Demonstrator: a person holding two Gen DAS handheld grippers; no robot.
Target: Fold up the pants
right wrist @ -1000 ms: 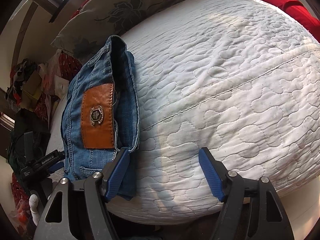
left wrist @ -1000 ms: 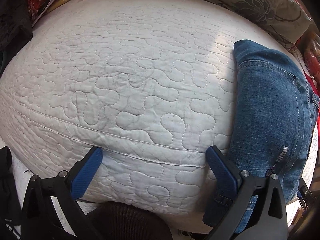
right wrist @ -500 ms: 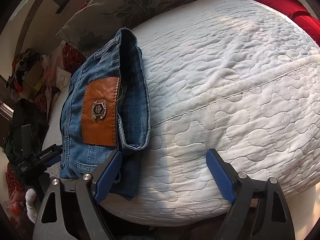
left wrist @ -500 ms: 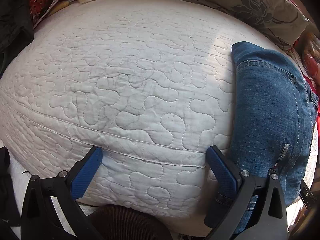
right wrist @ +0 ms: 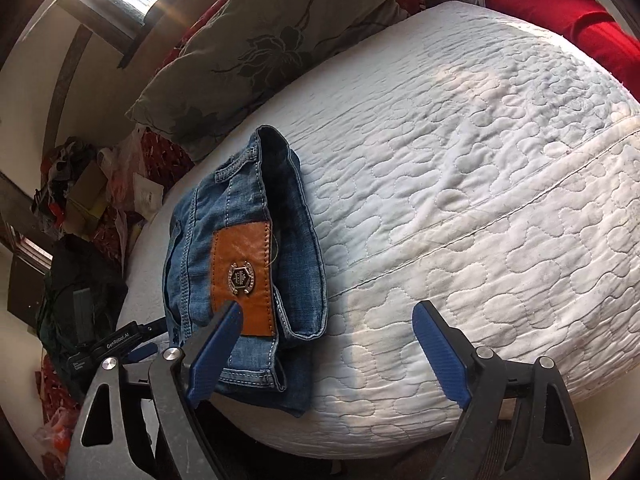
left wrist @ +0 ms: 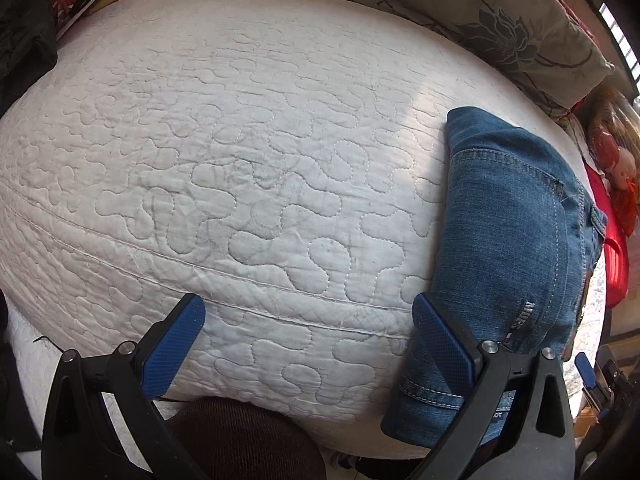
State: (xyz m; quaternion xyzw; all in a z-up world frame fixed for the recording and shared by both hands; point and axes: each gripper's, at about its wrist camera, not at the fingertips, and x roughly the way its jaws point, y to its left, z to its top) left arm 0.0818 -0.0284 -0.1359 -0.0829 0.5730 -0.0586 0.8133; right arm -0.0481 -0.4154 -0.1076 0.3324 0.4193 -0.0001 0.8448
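The blue jeans [left wrist: 512, 232] lie folded into a compact bundle on the right part of the white quilted mattress [left wrist: 240, 160]. In the right wrist view the jeans [right wrist: 240, 208] show their waistband on top, with a brown leather patch [right wrist: 244, 272]. My left gripper [left wrist: 306, 304] is open above the bare quilt, its right finger [left wrist: 440, 344] beside the bundle's near left edge. My right gripper [right wrist: 328, 310] is open too, hanging above the bundle's near right corner, with only quilt and the denim's edge below it. Neither gripper holds anything.
A grey floral pillow [right wrist: 272, 40] lies behind the jeans at the head of the bed. Red bedding [right wrist: 560, 12] borders the far side. Papers and dark clothes [left wrist: 24, 20] pile up beyond the mattress edge. A dark brown cloth [left wrist: 240, 440] sits below the left gripper.
The right gripper's jaws have spread wider and it has lifted up and back from the jeans. The left gripper has hardly moved. The folded bundle stays in place.
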